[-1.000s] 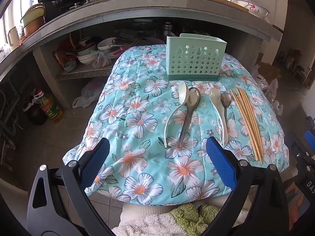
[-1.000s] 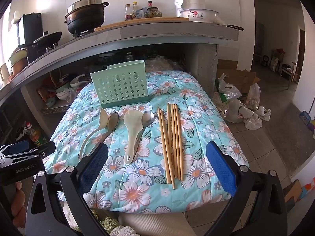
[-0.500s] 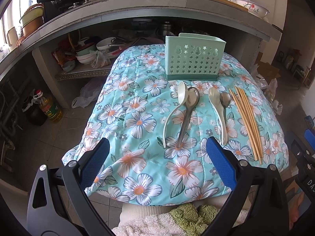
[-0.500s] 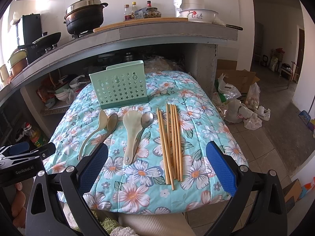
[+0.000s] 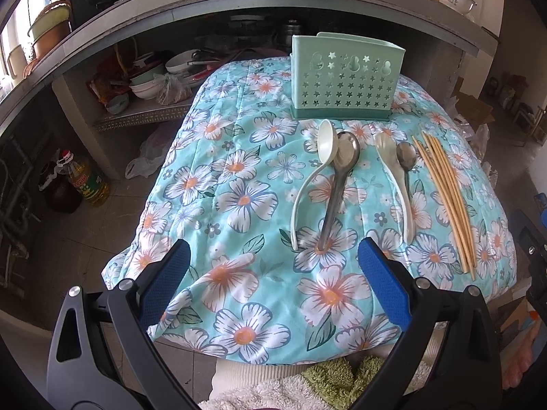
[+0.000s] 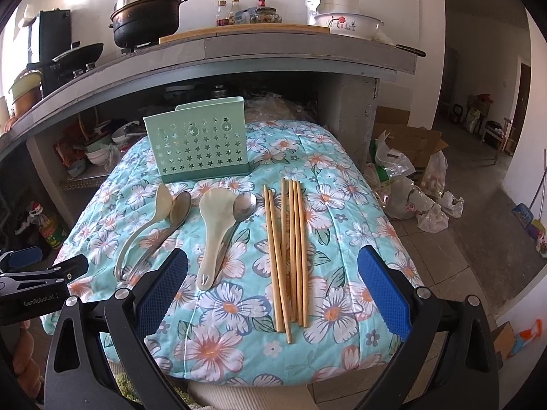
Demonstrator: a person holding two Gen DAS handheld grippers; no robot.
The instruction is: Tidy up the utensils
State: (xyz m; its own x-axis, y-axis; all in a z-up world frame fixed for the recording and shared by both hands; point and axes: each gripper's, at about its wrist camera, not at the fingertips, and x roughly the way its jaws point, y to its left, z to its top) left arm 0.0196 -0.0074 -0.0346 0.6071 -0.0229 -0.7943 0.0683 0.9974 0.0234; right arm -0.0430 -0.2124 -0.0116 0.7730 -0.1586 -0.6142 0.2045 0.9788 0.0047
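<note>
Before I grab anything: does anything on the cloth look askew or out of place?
Mostly tidy. The chopsticks are not quite parallel: the left ones cross and sit further forward than the rest. The spoons lie in overlapping pairs. The holder stands upright. No spill or damage shows.

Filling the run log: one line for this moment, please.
left gripper open | right gripper open | wooden chopsticks, spoons on floral quilt | green holder empty

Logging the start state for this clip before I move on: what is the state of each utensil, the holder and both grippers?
Left gripper: open, empty.
Right gripper: open, empty.
Green holder: upright, nothing seen inside.
Chopsticks: lying bundled on the quilt.
White ladle: lying flat, touching the metal ladle.
Rice paddle: lying flat, over the metal spoon.
</note>
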